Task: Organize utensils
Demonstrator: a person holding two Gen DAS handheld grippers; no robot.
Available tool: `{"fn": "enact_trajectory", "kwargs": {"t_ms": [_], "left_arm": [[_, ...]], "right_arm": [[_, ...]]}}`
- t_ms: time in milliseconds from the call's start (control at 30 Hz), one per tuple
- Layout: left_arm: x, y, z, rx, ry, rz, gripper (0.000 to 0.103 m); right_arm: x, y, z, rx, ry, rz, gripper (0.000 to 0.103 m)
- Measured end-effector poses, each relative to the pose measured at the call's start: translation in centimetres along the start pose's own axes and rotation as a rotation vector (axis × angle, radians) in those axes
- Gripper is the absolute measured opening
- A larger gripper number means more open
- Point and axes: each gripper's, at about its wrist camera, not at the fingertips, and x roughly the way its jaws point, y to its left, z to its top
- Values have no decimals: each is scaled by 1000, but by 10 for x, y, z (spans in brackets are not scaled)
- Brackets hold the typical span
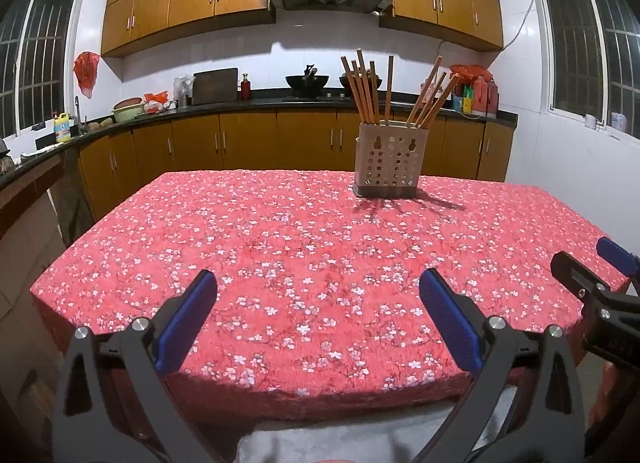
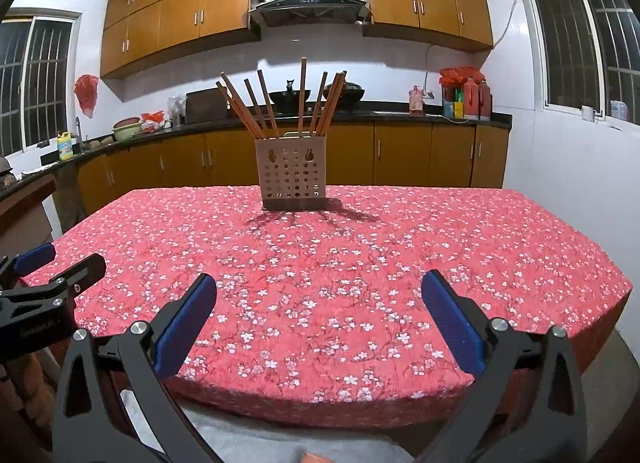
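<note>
Chopsticks (image 2: pixel 276 103) upright in holder (image 2: pixel 293 173) — both hand-held grippers spread, empty.

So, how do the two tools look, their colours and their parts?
Both look alike. The left tool and the right tool have black angular frames with triangular cut-outs, silver round bolts at the joints, and blue ribbed pads on the inner finger faces. No cables or sleeves show.
</note>
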Motion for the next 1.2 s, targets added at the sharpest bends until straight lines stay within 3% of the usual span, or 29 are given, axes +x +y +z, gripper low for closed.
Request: {"fn": "enact_trajectory", "kwargs": {"t_ms": [1200], "left_arm": [[-1, -3, -2, 5, -4, -4, 99]], "right_arm": [[0, -2, -1, 3, 1, -3, 101]]}}
